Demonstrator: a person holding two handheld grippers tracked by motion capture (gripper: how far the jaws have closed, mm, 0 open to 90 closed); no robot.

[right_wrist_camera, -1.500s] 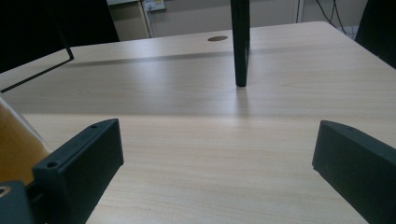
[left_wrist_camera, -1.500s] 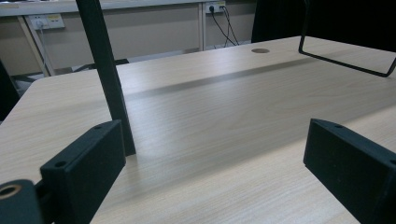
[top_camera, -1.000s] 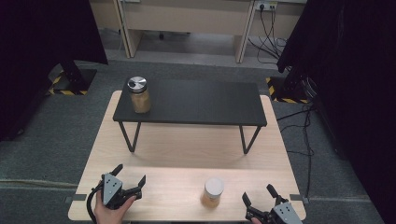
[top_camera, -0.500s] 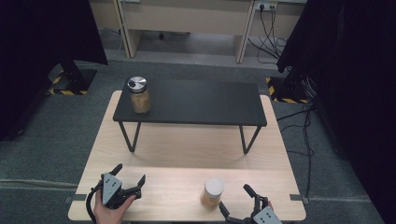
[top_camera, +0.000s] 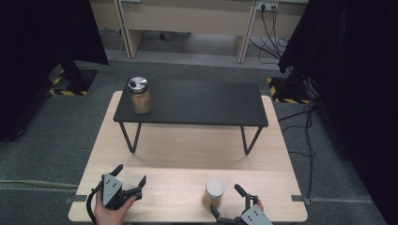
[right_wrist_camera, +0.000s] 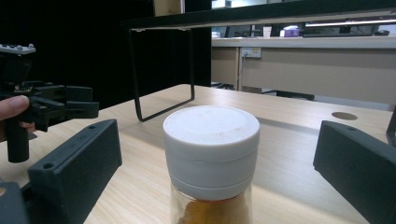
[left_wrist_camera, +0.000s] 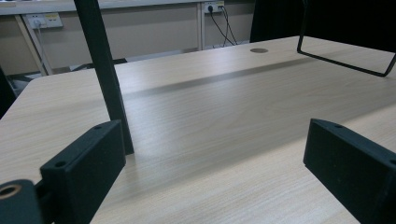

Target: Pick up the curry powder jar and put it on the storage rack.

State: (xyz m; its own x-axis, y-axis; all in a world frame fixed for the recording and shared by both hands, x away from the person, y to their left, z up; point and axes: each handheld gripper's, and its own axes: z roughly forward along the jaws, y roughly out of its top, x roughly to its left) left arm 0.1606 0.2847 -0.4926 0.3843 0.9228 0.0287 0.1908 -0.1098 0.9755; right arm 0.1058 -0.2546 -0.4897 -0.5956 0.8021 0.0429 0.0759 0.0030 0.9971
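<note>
Here the jar [right_wrist_camera: 211,163] stands upright near the worktop's [top_camera: 178,187] front edge, between the spread jaws of the right gripper [top_camera: 233,204]. Closing off-centre on its smooth lid could tip it. Left gripper [top_camera: 127,175] gapes, empty.

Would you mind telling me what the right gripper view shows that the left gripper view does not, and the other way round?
The right gripper view alone has the white-lidded jar standing between its open black jaws, with brown contents under the lid, and the left gripper farther off in a hand. The left gripper view alone has a round hole in the wooden table, and nothing between its open jaws. Both share the wooden table top, thin black legs of the small black table, and wall sockets in the background.
</note>
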